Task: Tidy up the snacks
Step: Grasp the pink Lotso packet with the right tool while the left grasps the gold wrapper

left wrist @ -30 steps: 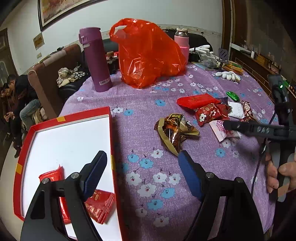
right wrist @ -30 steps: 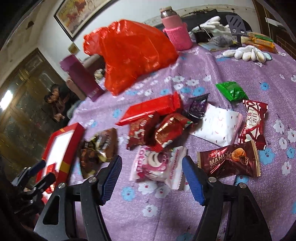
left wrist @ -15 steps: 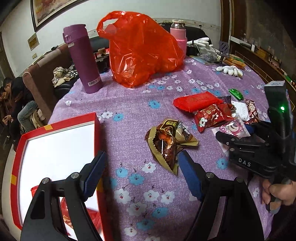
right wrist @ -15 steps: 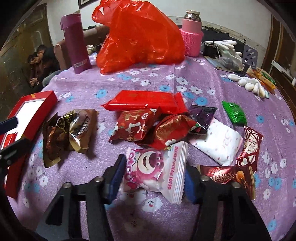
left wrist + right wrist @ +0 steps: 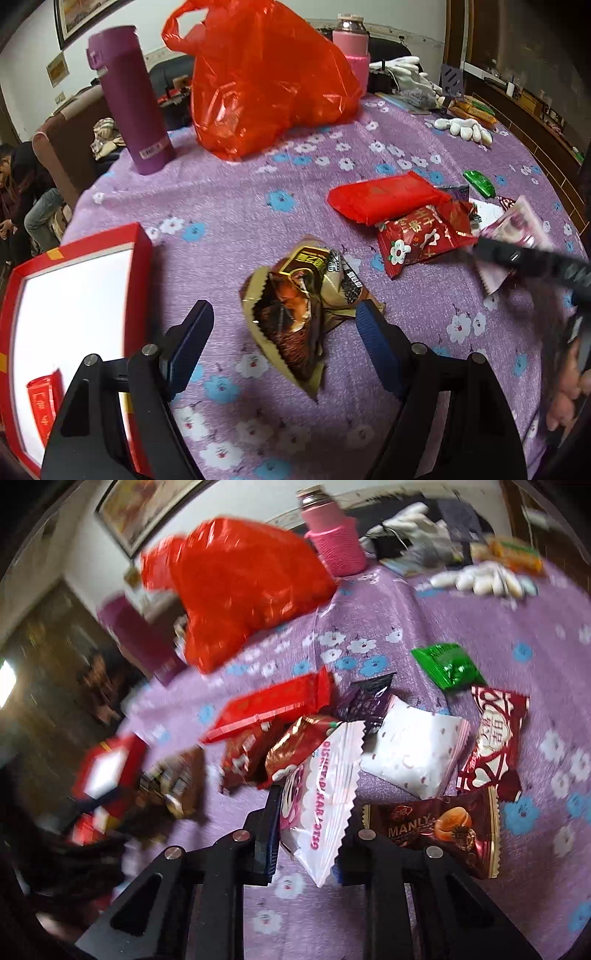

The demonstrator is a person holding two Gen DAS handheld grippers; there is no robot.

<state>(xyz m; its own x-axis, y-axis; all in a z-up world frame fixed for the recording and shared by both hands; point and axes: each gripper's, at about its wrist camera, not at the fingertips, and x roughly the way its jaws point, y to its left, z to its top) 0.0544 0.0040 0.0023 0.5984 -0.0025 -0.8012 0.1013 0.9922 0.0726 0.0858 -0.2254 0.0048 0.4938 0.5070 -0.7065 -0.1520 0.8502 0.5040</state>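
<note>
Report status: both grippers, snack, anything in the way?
Right gripper shut on pink snack packet. Left gripper open around gold-brown packet. Nothing blocking red tray.

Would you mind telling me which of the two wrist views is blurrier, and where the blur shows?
Right wrist view: heavy motion smear over the red plastic bag and the dark left edge, though the pink-and-white snack packet in the right gripper stays sharp. Left wrist view: mostly crisp, only that gripper streaks at the right.
</note>
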